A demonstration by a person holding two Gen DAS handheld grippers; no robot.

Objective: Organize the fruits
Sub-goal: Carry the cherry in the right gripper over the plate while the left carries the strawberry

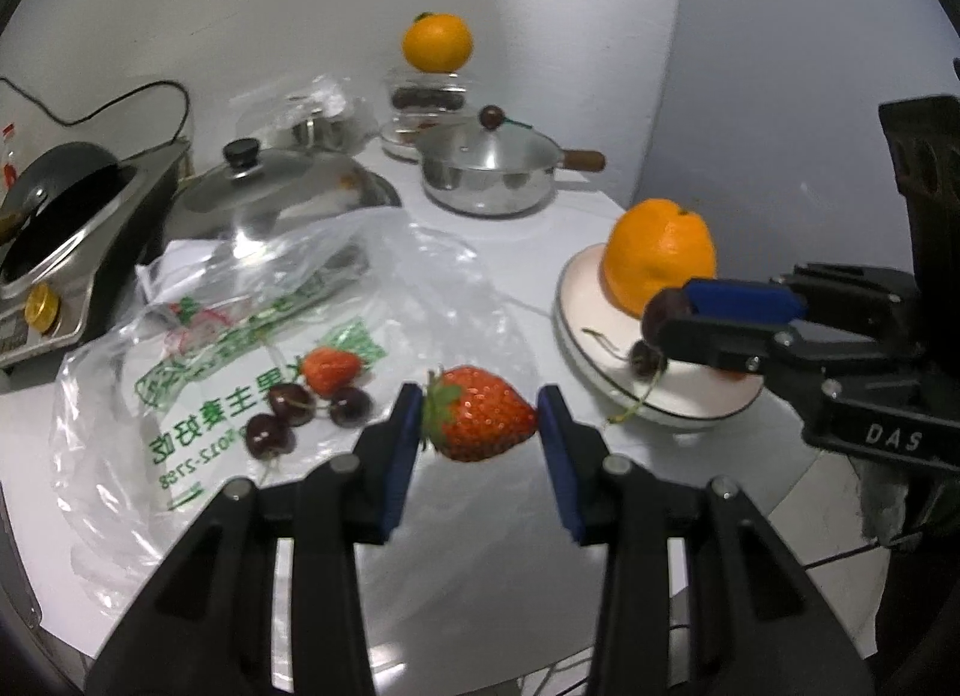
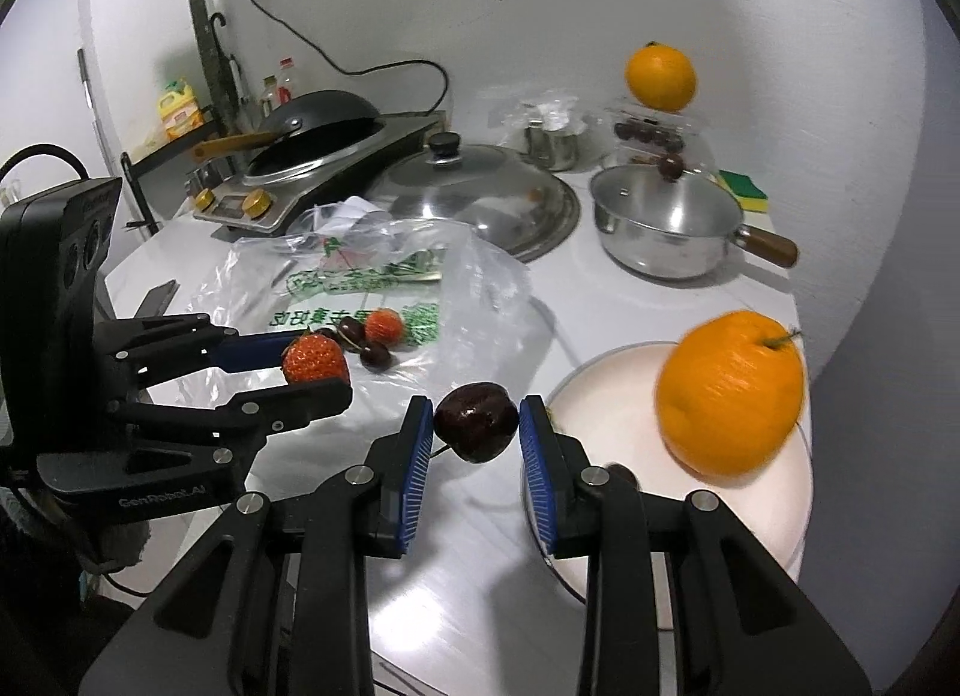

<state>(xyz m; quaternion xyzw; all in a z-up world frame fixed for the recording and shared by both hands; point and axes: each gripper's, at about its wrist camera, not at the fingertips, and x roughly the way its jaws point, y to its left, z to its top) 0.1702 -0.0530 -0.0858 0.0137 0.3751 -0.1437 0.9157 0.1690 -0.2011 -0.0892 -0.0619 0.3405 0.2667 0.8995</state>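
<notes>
A: How far along is the sorting?

B: Partway, I judge. Left of the plate (image 1: 576, 300), a small strawberry (image 1: 329, 370) and three cherries (image 1: 282, 414) lie on the plastic bag (image 1: 198, 372). The left gripper (image 1: 479, 417) clamps a big strawberry (image 1: 480, 414); the right gripper (image 2: 476, 426) pinches a cherry (image 2: 476, 422). An orange (image 1: 657, 255) sits on the plate.

A: Do the views differ?

B: Only the right wrist view shows a sponge (image 2: 743, 189) behind the plate.

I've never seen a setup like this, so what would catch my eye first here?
Probably the strawberry pinched in the left gripper and the dark cherry in the right gripper, both above the table. Next, the big orange sitting on the white plate at the right.
</notes>
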